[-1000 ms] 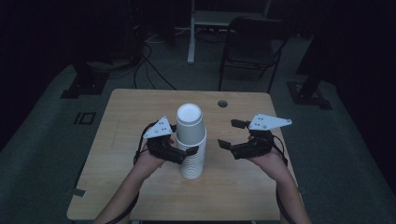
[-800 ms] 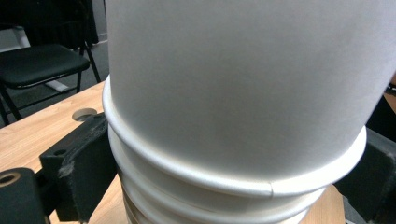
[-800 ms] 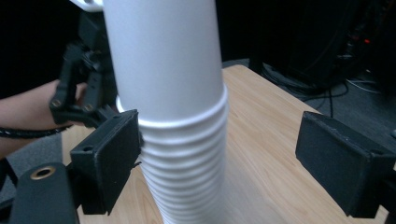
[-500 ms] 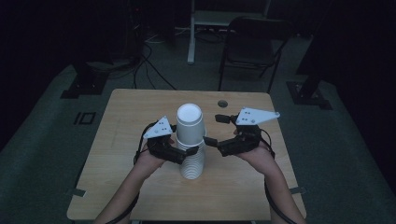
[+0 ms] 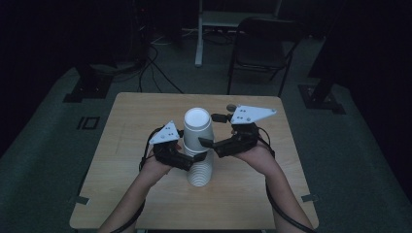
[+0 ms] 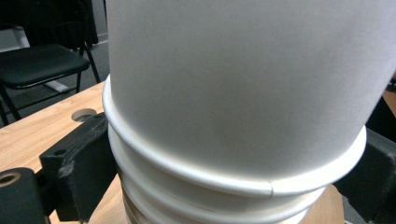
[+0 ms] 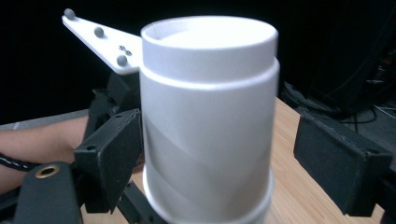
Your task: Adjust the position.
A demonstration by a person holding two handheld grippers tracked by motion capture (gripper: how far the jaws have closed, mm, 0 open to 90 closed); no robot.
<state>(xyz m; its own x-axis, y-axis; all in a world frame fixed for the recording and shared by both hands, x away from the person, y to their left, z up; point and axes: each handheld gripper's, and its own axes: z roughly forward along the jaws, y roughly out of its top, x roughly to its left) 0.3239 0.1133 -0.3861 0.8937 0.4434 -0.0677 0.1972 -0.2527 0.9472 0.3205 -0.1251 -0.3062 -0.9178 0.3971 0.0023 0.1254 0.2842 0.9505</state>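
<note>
- Left tool (image 5: 187, 160): jaws set against both sides of the stack of cups (image 5: 198, 148), clamped on its ribbed rims; in the left gripper view a black jaw presses the rims at either side
- Right tool (image 5: 206, 130): jaws spread, one on each side of the top cup (image 7: 208, 121), a gap visible at the right jaw in the right gripper view, the left jaw close to the cup wall; not closed on it
- Stack of cups: white paper cups, nested upside down, base uppermost, upright near the middle of the table (image 5: 126, 131); the top cup sits higher than the rest, its rim (image 6: 233, 179) above the packed rims beneath
- Position against the tools: stack between the two, left tool low at the rims, right tool higher at the top cup's wall
- Hands: one behind each tool, forearms coming in from the near edge
- Table: light wood grain, square, with a round hole (image 5: 231, 107) near its far edge
- Room: dim, dark carpeted floor; black folding chair (image 5: 262, 43) behind the table; cables (image 5: 155, 63) trailing over the floor at far left
</note>
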